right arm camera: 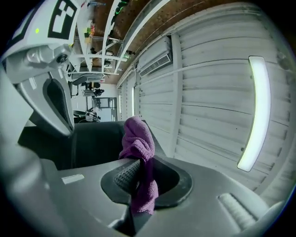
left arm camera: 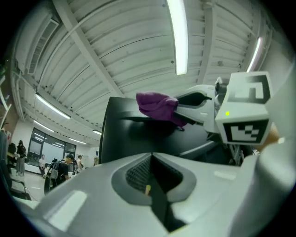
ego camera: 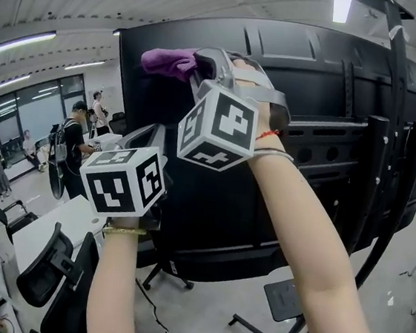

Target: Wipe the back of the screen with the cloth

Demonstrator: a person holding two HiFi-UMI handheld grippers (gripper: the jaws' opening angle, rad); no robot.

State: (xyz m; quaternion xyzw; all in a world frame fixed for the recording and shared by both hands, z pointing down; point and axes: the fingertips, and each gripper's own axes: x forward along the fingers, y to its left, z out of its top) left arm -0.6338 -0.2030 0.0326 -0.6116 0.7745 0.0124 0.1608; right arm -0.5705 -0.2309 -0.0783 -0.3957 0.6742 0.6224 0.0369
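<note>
The black back of the big screen [ego camera: 328,94] fills the head view, standing on a wheeled stand. My right gripper [ego camera: 198,67] is raised near the screen's upper left corner and is shut on a purple cloth [ego camera: 169,63], which bunches against the panel. In the right gripper view the purple cloth [right arm camera: 138,152] hangs pinched between the jaws, with the screen's back [right arm camera: 92,139] just beyond. My left gripper [ego camera: 140,136] is lower, by the screen's left edge, shut with nothing in it. From the left gripper view the cloth [left arm camera: 157,105] and the right gripper [left arm camera: 185,107] show above the screen [left arm camera: 138,139].
Vertical mount rails [ego camera: 370,180] and the stand's foot [ego camera: 281,312] sit right of my arm. Black office chairs [ego camera: 54,271] and a white desk [ego camera: 52,226] stand lower left. Several people [ego camera: 68,146] are by the windows at far left.
</note>
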